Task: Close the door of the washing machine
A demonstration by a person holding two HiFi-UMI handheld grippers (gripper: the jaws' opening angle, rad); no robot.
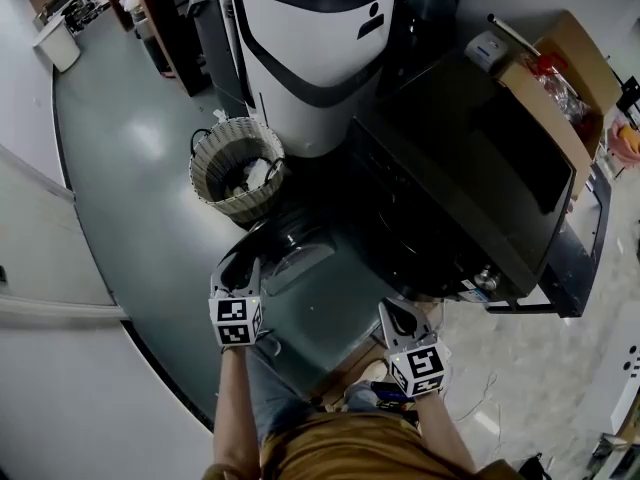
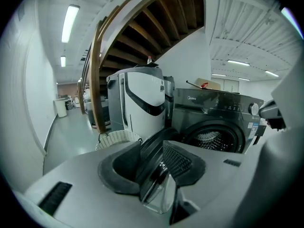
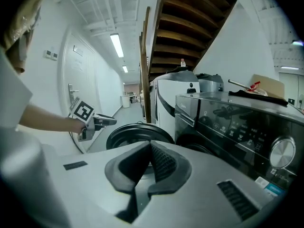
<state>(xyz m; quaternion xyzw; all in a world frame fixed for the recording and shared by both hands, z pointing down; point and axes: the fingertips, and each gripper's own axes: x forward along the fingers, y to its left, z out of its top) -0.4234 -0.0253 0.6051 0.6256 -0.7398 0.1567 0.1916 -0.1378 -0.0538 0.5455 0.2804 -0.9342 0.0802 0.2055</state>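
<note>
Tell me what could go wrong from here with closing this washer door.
1. The rim of the door stands between the jaws of the open left claw; a push could slip off it.
2. Swinging shut, the door might pinch that claw against the washer.
3. The basket stands close beside the door and could get knocked.

The head view looks steeply down from standing height onto the top of the washing machine (image 1: 470, 168) and its open door (image 1: 285, 253). The left gripper (image 1: 238, 270) view sits low, right against the door's rim, facing the machine's front. The right gripper (image 1: 393, 313) view, close by the control panel (image 3: 237, 127), looks left and far down the corridor (image 3: 129, 106). Like the head view, it shows the door and the left gripper.
</note>
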